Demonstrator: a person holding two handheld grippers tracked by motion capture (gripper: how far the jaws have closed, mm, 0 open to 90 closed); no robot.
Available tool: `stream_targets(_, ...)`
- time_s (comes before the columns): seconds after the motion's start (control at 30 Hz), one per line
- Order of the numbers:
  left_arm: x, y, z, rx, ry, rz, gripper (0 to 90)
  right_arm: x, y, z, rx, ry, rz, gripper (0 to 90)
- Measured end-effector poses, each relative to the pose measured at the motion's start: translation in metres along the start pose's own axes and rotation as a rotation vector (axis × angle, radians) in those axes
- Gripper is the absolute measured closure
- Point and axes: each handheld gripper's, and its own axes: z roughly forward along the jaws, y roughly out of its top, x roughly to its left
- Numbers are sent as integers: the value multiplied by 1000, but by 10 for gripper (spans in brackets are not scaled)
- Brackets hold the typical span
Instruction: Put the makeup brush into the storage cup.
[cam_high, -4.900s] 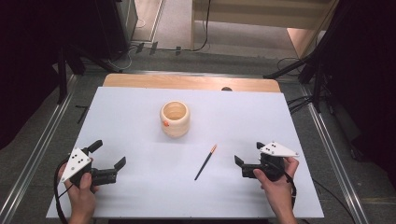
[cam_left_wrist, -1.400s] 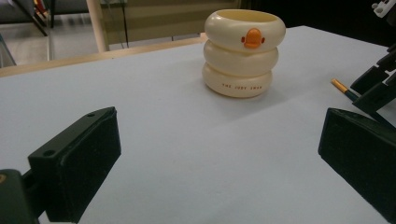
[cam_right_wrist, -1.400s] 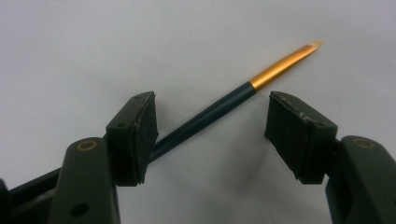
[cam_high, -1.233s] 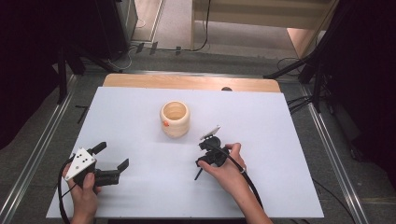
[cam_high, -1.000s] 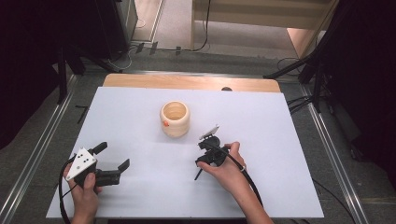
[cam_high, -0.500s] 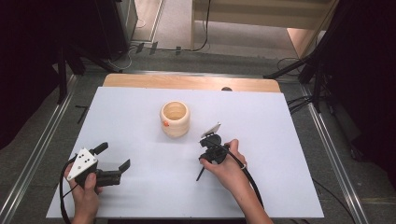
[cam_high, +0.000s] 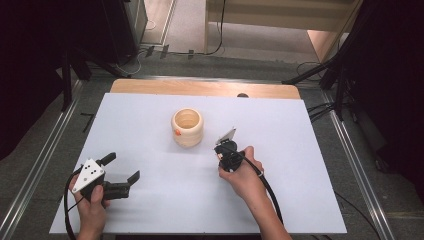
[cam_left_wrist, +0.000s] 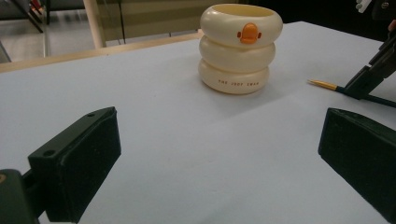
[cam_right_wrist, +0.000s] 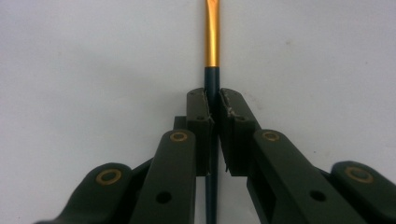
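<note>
Moved in from the table's right edge, right gripper (cam_right_wrist: 213, 112) clamps the slim dark gold-banded brush (cam_right_wrist: 212, 51) at four o'clock from the cream ringed cup (cam_high: 187, 127); lift level, while the left gripper (cam_left_wrist: 219, 163) idles agape.

A white sheet covers most of the tabletop (cam_high: 150, 130), leaving a strip of bare light wood (cam_high: 200, 88) along its far edge. Metal rails (cam_high: 45, 160) run along both sides of the tabletop over a grey floor (cam_high: 30, 150), with dark stands and black cables (cam_high: 320, 107) at the far right. Beyond it stands pale wooden furniture (cam_high: 280, 20), and dark curtains or panels (cam_high: 395, 60) close the room on both sides.
</note>
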Motion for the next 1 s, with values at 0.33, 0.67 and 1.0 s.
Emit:
stream_targets(0.33,-7,6,7,-13,-41,-19,0,-6,-3,-1,-32,31,-9,842)
stream_targets(0.67,-17,27,21,-52,-100,-35,0,-17,-17,-14,-192,86,20,842)
stream_targets(1.0,-38,42,39,-45,-149,35,0,-24,-30,-27,-361,148,-8,842)
